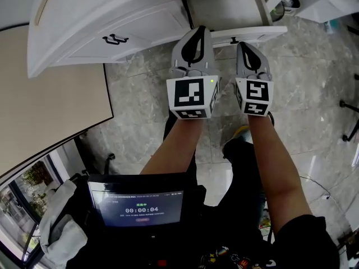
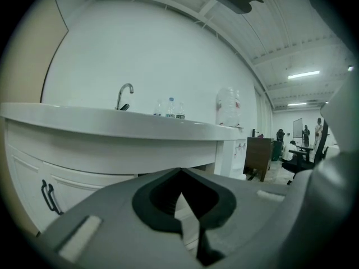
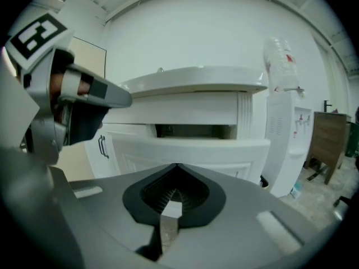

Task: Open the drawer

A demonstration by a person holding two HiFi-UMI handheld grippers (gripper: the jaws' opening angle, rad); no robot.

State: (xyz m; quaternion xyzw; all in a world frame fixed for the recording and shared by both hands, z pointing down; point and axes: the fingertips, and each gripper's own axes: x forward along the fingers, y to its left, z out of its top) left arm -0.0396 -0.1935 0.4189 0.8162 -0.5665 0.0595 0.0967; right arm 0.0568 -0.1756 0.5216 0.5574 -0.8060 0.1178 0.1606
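Note:
The white drawer stands pulled out from the white cabinet under the counter, and its pale inside shows from above. In the right gripper view the drawer front juts forward with a dark gap above it. My left gripper is shut and empty, its tip just before the drawer front's left end. My right gripper is shut and empty too, just below the drawer front near a small dark handle. Both sets of jaws meet with nothing between them.
A cabinet door with a black handle lies left of the drawer. A beige panel stands at the left. On the counter are a faucet and small bottles. A water dispenser stands right of the cabinet. The floor is grey marbled tile.

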